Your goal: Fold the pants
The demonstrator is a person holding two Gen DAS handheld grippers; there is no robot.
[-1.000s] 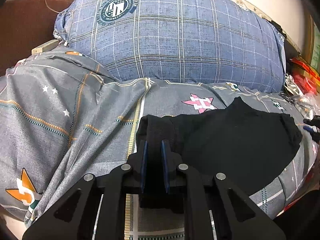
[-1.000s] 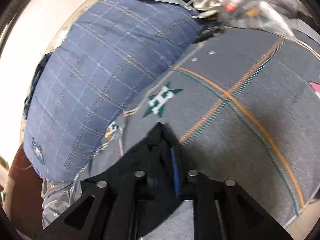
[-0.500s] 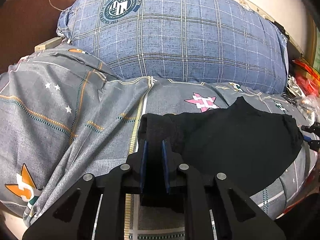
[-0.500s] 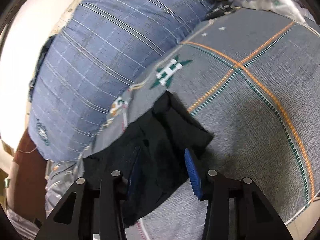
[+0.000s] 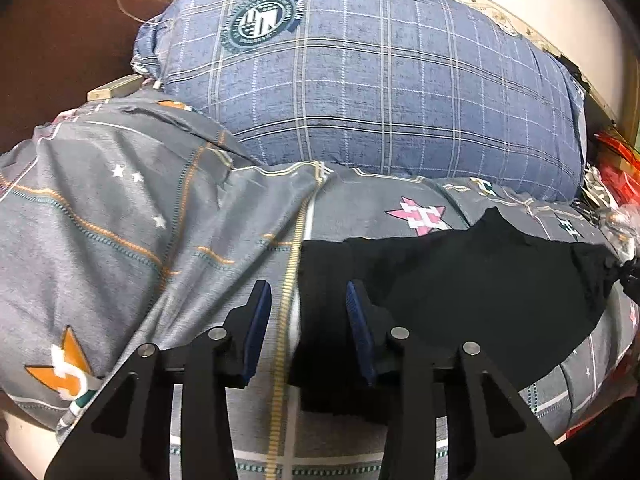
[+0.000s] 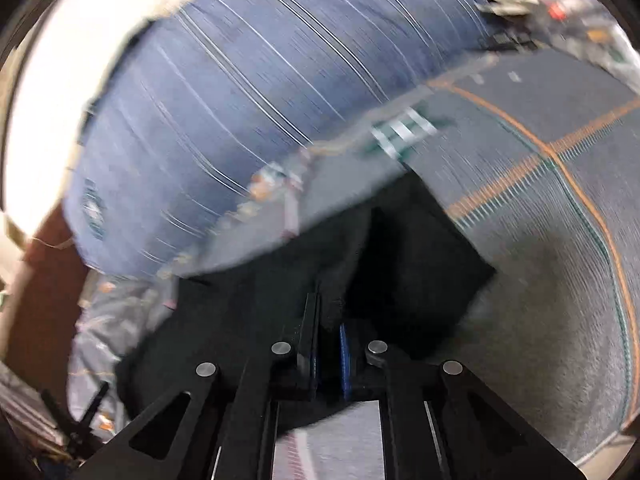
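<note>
The one pair of black pants (image 5: pixel 460 280) lies on the grey patterned bedsheet (image 5: pixel 120 232), filling the lower right of the left wrist frame and the lower centre of the right wrist frame (image 6: pixel 400 264). Half a second ago the left hand-held gripper (image 5: pixel 308 304) was pinched on the pants' left edge; now its two blue pads stand apart, straddling that edge. The right hand-held gripper (image 6: pixel 330 332) has done the reverse: it was spread wide, and now its two fingers are pressed together on a fold of the black cloth, in a blurred frame. One blue plaid pillow (image 5: pixel 360 92) lies behind, across the upper frame.
</note>
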